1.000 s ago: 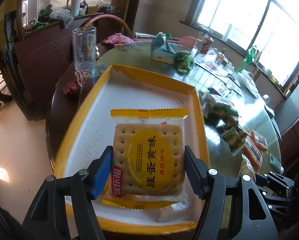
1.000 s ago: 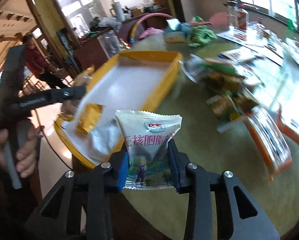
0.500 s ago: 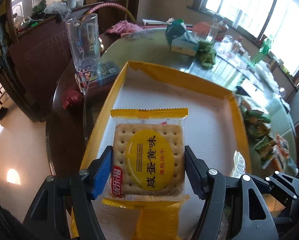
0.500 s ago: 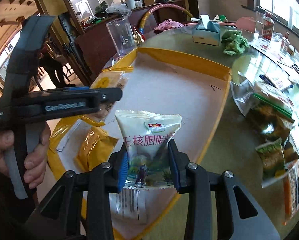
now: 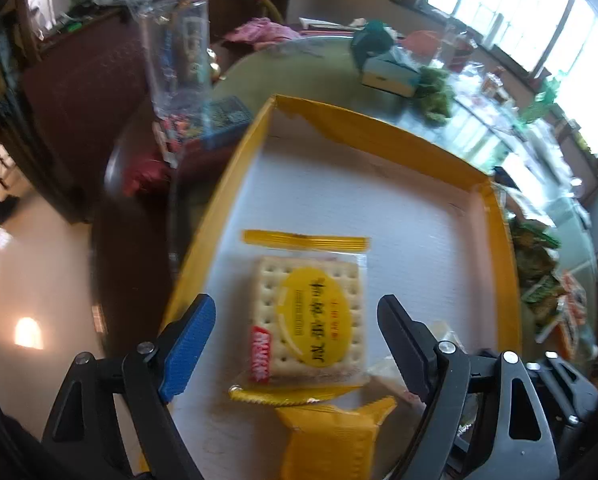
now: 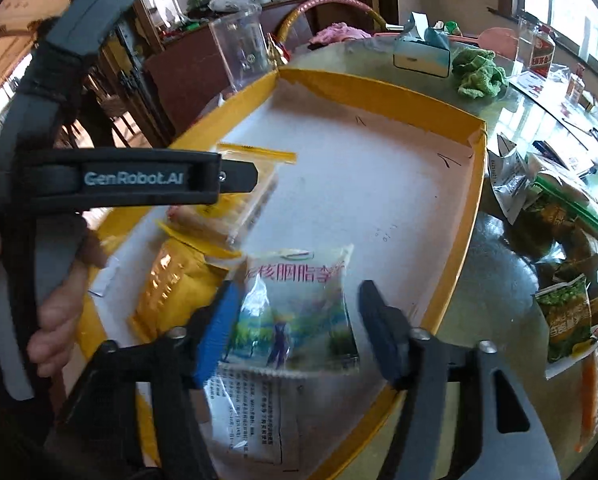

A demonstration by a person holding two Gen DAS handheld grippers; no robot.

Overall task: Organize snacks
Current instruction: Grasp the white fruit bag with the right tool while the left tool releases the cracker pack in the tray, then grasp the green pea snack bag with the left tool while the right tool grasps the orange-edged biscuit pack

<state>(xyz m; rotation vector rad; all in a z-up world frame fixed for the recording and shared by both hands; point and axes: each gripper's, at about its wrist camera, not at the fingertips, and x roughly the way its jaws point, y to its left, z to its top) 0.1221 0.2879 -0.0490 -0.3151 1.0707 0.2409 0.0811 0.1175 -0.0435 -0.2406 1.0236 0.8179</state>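
Fingers of the left gripper (image 5: 295, 336) are spread wide and opening; the clear-wrapped square cracker packet with a yellow oval label (image 5: 309, 316) is seen between them, clear of both pads, lying on the white floor of the shallow yellow-walled cardboard tray (image 5: 379, 128). Right gripper (image 6: 299, 328) jaws are opening too; the white plum-snack sachet with a printed landscape (image 6: 295, 312) is seen between them over the tray (image 6: 383, 88) floor, contact with the blue pad not resolvable through blur. A plain yellow foil packet (image 5: 331, 440) is overlapped by the cracker packet's near edge.

Tray is set on a round glass-topped table (image 5: 307, 76) in a room with bright windows (image 5: 539, 4) and a dark wooden sideboard (image 6: 187, 60).

Only the right wrist view shows the person's hand (image 6: 59, 304) gripping the left tool's handle, a white printed sachet (image 6: 251, 416) under the plum sachet, and green snack bags (image 6: 567, 312) on the table right of the tray. Only the left wrist view shows the shiny pale floor (image 5: 31, 264) beside the table.
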